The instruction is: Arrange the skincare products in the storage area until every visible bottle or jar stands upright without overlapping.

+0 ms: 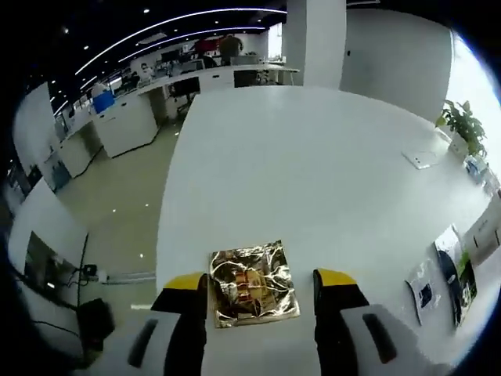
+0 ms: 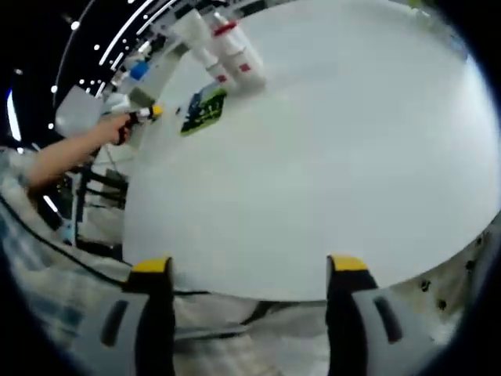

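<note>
The left gripper (image 1: 261, 283) stood open around a crinkled gold foil packet (image 1: 253, 283) at 6 o'clock on the white table (image 1: 313, 172); the right gripper (image 2: 250, 274) gaped empty.

Two jaw-mounted cameras, both looking out over the same white bench (image 1: 329, 172).

The left gripper view sits low at the bench's near edge, facing along its length toward the office at 12 o'clock, a gold foil packet (image 1: 252, 283) close between its jaws. The right gripper view hangs just off the bench's edge, looking across it toward the bottles (image 2: 227, 47) far off at 11 o'clock.
</note>
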`<state>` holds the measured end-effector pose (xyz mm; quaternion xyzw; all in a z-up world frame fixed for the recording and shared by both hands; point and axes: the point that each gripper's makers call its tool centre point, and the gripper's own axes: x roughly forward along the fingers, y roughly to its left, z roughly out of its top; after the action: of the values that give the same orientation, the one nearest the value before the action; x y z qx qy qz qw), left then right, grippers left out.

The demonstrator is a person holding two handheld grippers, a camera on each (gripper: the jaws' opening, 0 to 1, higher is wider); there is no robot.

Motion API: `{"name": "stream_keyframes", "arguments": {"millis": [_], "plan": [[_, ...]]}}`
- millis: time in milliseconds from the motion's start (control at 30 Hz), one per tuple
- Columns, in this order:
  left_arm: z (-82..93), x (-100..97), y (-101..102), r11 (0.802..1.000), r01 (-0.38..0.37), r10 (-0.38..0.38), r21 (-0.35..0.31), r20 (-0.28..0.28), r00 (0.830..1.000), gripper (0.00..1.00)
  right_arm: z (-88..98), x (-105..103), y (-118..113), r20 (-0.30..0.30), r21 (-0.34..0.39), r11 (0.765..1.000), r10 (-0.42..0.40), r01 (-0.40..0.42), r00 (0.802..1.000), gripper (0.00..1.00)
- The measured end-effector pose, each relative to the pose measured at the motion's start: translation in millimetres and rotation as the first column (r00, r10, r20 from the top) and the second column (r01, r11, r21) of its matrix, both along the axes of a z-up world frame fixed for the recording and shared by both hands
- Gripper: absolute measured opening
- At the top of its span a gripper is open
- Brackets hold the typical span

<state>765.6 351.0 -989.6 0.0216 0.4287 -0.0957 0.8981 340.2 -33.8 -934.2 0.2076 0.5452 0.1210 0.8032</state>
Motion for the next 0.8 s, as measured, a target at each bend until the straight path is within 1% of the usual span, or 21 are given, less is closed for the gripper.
{"name": "stream_keyframes", "arguments": {"millis": [33, 67, 167, 200, 267, 333, 367, 400, 433, 467, 567, 600, 633, 700, 733, 800], "plan": [[-1.4, -3.1, 0, 1.000, -0.010, 0.010, 0.018, -0.006, 1.000, 0.44, 0.2, 1, 0, 0.004, -0.001, 1.000, -0.001, 0.001, 1.000, 0.78], [-1.5, 1.0, -4, 0.999, 0.028, -0.029, 0.021, 0.020, 0.999, 0.41, 0.2, 1, 0, 0.007, -0.002, 1.000, 0.001, -0.001, 1.000, 0.78], [-6.6, 0.2, -6, 1.000, 0.002, -0.002, -0.002, 0.005, 1.000, 0.41, -2.3, -1, 1, 0.005, 0.003, 1.000, 0.004, -0.004, 1.000, 0.78], [2.2, -6.6, -5, 1.000, 0.019, -0.019, -0.003, 0.018, 1.000, 0.41, -2.7, -2, 3, 0.002, 0.007, 1.000, 0.007, -0.007, 1.000, 0.78], [4.5, -12.8, -7, 1.000, 0.018, -0.017, -0.009, 0.008, 1.000, 0.41, -2.7, -4, 5, 0.001, 0.011, 0.999, 0.030, -0.030, 1.000, 0.78], [15.4, -28.5, -10, 1.000, 0.022, -0.022, 0.014, 0.024, 0.999, 0.41, -2.1, -4, 5, 0.008, 0.012, 0.999, 0.045, -0.046, 0.999, 0.78], [21.0, -37.0, -11, 1.000, 0.014, -0.014, 0.010, 0.025, 1.000, 0.41, -1.4, -3, 4, 0.016, 0.015, 0.999, 0.052, -0.052, 0.999, 0.78], [25.7, -41.4, -12, 1.000, 0.007, -0.007, 0.000, 0.034, 0.999, 0.41, -1.4, -2, 3, 0.019, 0.015, 0.998, 0.055, -0.055, 0.998, 0.78], [30.6, -50.2, -15, 1.000, -0.004, 0.004, -0.022, 0.029, 1.000, 0.41, -1.3, -1, 4, 0.025, 0.017, 0.998, 0.061, -0.061, 0.998, 0.78], [33.8, -53.5, -16, 0.999, -0.012, 0.013, -0.038, 0.026, 1.000, 0.41, -2.8, 2, 3, 0.031, 0.023, 0.997, 0.074, -0.075, 0.997, 0.78], [49.1, -71.6, -21, 0.997, -0.022, 0.025, -0.069, 0.041, 0.999, 0.41, -7.6, 7, 2, 0.040, 0.031, 0.992, 0.119, -0.120, 0.992, 0.78], [48.7, -76.4, -21, 0.996, -0.027, 0.030, -0.080, 0.036, 0.999, 0.41, -8.3, 11, 1, 0.053, 0.032, 0.990, 0.138, -0.139, 0.989, 0.78], [52.8, -87.1, -24, 0.996, -0.030, 0.033, -0.084, 0.038, 0.999, 0.41, -7.3, 17, 0, 0.071, 0.030, 0.987, 0.153, -0.155, 0.986, 0.78], [58.6, -100.8, -28, 0.995, -0.035, 0.039, -0.092, 0.042, 0.998, 0.41, -3.5, 27, -3, 0.096, 0.038, 0.987, 0.152, -0.157, 0.984, 0.78], [62.5, -112.8, -32, 0.994, -0.041, 0.045, -0.097, 0.042, 0.998, 0.41, 0.5, 35, -4, 0.121, 0.052, 0.987, 0.146, -0.153, 0.982, 0.78], [68.4, -129.8, -39, 0.993, -0.050, 0.055, -0.109, 0.041, 0.998, 0.41, 3.8, 41, -5, 0.134, 0.062, 0.985, 0.151, -0.160, 0.980, 0.78]]}}
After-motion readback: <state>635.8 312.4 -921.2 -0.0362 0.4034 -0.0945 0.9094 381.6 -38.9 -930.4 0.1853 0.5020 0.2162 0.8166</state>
